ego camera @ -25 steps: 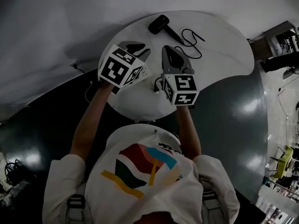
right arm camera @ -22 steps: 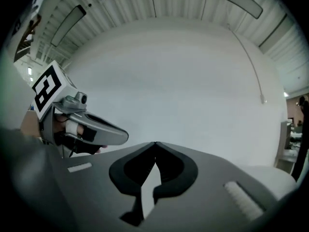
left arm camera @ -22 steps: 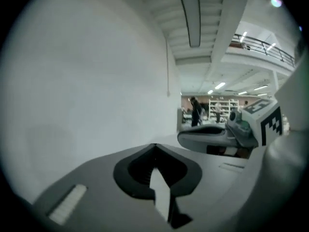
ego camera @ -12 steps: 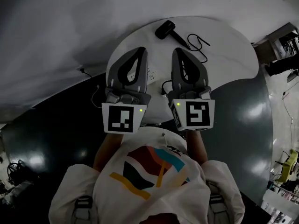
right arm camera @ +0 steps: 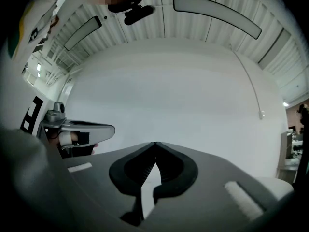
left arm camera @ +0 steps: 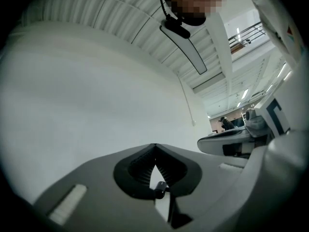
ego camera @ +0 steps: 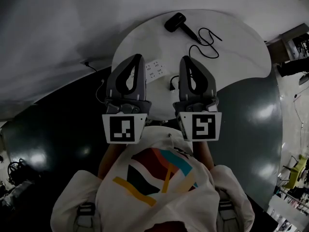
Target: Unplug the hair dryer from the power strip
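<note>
White round desk (ego camera: 241, 57) under and ahead of both tongs. Left tongs (ego camera: 137, 58) and right tongs (ego camera: 186, 60) shut tight on nothing, held level side by side, aimed at a bare wall. Black hair dryer (ego camera: 175, 21) lying well beyond the right tongs' tip, at the far side. White power strip (ego camera: 155, 70) flat between the two tips, sockets seemingly bare. Thin black cord (ego camera: 205, 45) looping loose beyond the right tongs, well apart from the strip; plug too small to pick out. Judged unplugged already, with nothing plainly left to do.
</note>
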